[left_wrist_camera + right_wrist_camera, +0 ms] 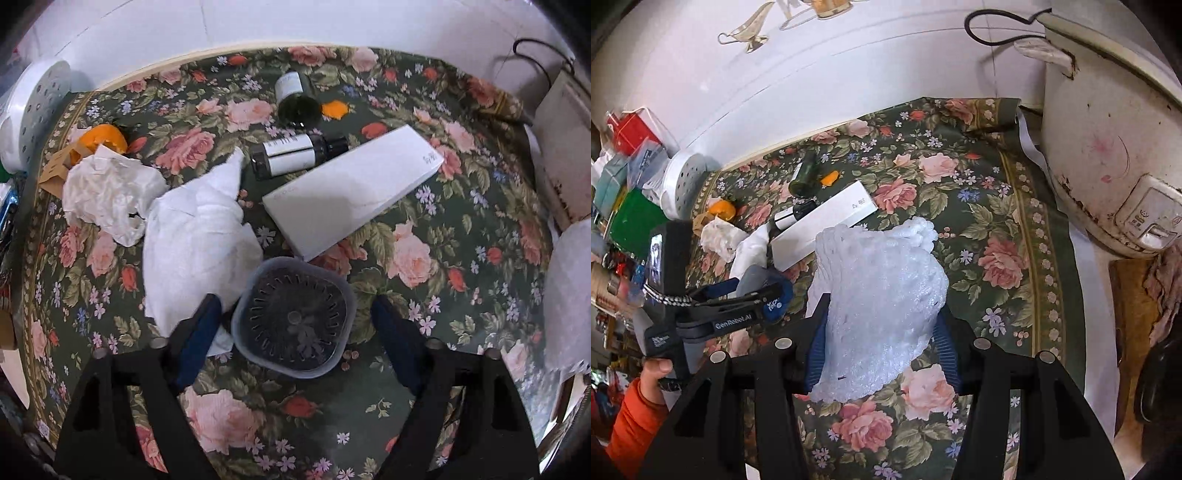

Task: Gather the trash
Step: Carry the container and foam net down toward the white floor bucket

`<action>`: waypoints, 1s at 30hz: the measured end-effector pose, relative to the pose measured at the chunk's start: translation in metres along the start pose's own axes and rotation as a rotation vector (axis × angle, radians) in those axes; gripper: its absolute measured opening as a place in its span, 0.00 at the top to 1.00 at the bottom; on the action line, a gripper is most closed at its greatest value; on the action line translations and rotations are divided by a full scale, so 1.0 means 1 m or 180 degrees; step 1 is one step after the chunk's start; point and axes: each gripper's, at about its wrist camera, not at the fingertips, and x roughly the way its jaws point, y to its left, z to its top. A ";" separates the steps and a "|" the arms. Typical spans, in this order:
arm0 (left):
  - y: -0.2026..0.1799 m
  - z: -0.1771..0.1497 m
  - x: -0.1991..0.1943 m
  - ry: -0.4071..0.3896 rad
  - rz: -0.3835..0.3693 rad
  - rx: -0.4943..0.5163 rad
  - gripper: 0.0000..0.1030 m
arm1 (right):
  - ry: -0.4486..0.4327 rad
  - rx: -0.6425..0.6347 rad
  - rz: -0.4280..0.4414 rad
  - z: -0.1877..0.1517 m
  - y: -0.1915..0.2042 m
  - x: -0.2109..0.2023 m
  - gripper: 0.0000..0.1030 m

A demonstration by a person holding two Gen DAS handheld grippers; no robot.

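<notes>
Surface: table covered by a dark green floral cloth (424, 266).
Centre: long white box (354, 192), two dark labelled bottles (291, 155).
Left: crumpled white paper (107, 192), white tissue (199, 240), orange peel (103, 142).
Near edge: grey slotted container (293, 317).

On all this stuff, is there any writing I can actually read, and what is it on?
"GenRobot.AI": on the left gripper, along its black arm.
Blue tag beside it: white print, too blurred.
White box: small marks at one end, unreadable.
Bottles: white labels, print too small.
Rice cooker: panel symbols unreadable.
</notes>
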 end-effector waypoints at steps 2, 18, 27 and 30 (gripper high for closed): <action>-0.002 -0.001 0.005 0.0040 0.0016 0.0013 0.36 | 0.0007 0.0015 0.0009 0.001 -0.003 0.002 0.53; 0.003 -0.038 -0.098 -0.0572 -0.0326 -0.0105 0.37 | -0.0119 -0.0145 0.0062 -0.014 0.027 -0.019 0.53; 0.049 -0.126 -0.173 -0.0867 -0.0439 -0.0111 0.37 | -0.0294 -0.0316 0.0053 -0.072 0.095 -0.056 0.54; 0.072 -0.163 -0.189 -0.0927 -0.0460 -0.0092 0.37 | -0.0357 -0.0351 0.0000 -0.104 0.121 -0.065 0.53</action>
